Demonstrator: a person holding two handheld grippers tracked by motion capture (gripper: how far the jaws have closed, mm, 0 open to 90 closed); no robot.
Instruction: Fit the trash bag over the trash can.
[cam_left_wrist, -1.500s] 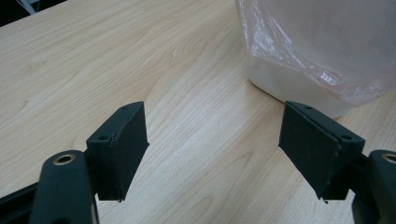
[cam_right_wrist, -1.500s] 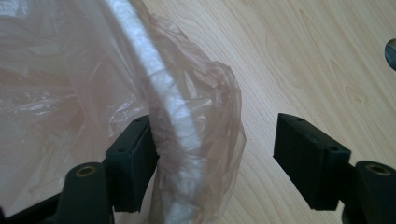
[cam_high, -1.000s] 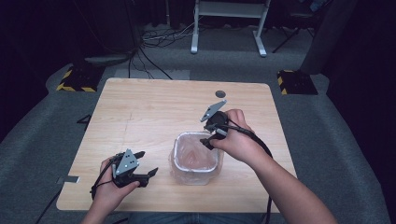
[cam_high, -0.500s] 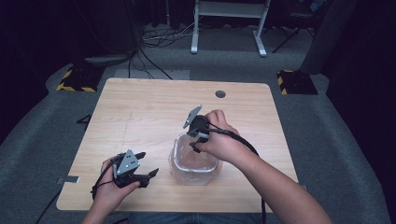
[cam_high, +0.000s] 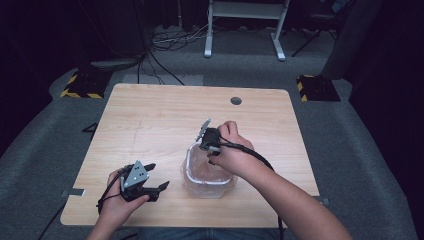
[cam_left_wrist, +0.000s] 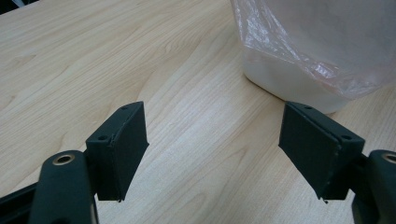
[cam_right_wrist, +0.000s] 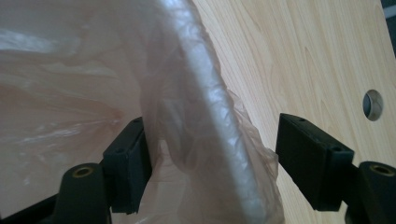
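A small white bin (cam_high: 220, 186) lined with a thin clear plastic bag (cam_high: 202, 170) stands near the front middle of the wooden table (cam_high: 165, 120). My right gripper (cam_high: 209, 151) points down over the bin's far rim. In the right gripper view the bag-covered rim (cam_right_wrist: 210, 107) runs between the wide-apart jaws of the right gripper (cam_right_wrist: 212, 154), one jaw inside the bag, the other outside, and neither pad presses on it. My left gripper (cam_high: 159, 176) rests low on the table left of the bin, open and holding nothing. In the left gripper view, the left gripper (cam_left_wrist: 212, 149) faces the bin (cam_left_wrist: 299, 79).
A round cable hole (cam_high: 236, 100) sits in the table's far right part, also in the right gripper view as a hole (cam_right_wrist: 373, 103). Bare wood lies left of and beyond the bin. Past the table are a grey floor, cables and a white frame (cam_high: 245, 10).
My right hand has moved left and down from the bin's right side, bringing its gripper over the far rim. The left gripper has stayed in place.
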